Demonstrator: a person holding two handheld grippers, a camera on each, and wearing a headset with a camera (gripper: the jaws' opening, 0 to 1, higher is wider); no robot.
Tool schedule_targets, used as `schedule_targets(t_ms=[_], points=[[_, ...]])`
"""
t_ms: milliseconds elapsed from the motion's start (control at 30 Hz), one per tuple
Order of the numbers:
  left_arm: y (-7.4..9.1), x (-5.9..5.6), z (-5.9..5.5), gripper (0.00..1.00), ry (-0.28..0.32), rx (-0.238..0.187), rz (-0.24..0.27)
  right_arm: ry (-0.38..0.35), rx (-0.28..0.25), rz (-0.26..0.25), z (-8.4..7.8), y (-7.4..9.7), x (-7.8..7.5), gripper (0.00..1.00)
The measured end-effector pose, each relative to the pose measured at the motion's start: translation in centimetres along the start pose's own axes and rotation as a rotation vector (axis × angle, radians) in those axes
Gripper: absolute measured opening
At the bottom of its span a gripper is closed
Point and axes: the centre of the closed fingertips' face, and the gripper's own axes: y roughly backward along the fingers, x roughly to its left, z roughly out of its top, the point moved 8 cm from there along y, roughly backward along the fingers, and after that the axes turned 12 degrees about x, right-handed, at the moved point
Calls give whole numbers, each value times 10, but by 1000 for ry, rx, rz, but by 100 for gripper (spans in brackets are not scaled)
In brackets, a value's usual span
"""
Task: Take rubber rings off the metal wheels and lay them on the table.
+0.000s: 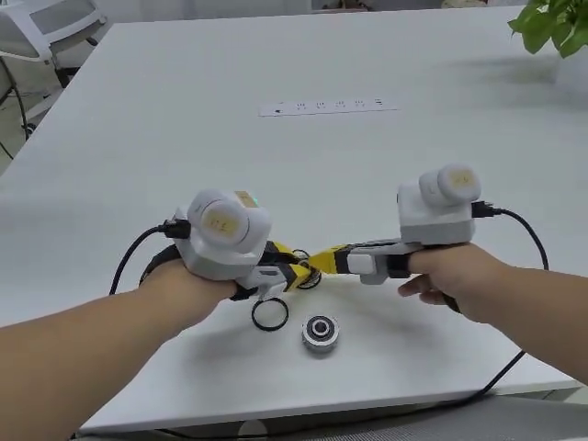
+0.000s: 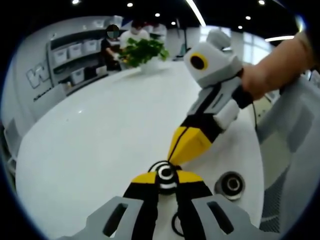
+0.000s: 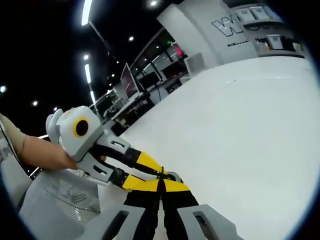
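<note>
Clamping a small metal wheel (image 2: 166, 175) in left gripper (image 1: 283, 273), jaws closed on its two sides, above table (image 1: 276, 165); likely bracing it as an anchor. Meeting it head-on with right gripper (image 1: 323, 261), jaws pressed together to a point at wheel's far rim, apparently nipping the black rubber ring (image 2: 165, 164) to peel it off; actual bite on rubber too small to confirm. Pulling in opposed directions along one line, probably to slide ring off without twisting wheel. Just below left jaws, toward the person: loose ring (image 1: 269, 314) flat on table, judged already removed and parked within easy reach. Beside it, under the meeting tips: second wheel (image 1: 320, 333) lying on its face, ring on or off not clear. Near table edge close behind both, leaving little laying room on that side. Wide bare surface ahead of jaws; socket strip (image 1: 322, 106) and plant (image 1: 551, 23) well apart from the work.
</note>
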Motion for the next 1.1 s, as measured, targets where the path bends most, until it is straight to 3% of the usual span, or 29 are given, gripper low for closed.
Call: schedule_targets(t_ms=[533, 700, 1100], points=[[5, 0, 1, 15, -32, -5, -7, -1, -7, -13, 2, 4, -3, 0], [13, 1, 2, 20, -35, -29, -25, -6, -14, -11, 3, 6, -3, 0], [46, 3, 0, 35, 28, -102, -66, -1, -26, 32, 5, 11, 10, 0]])
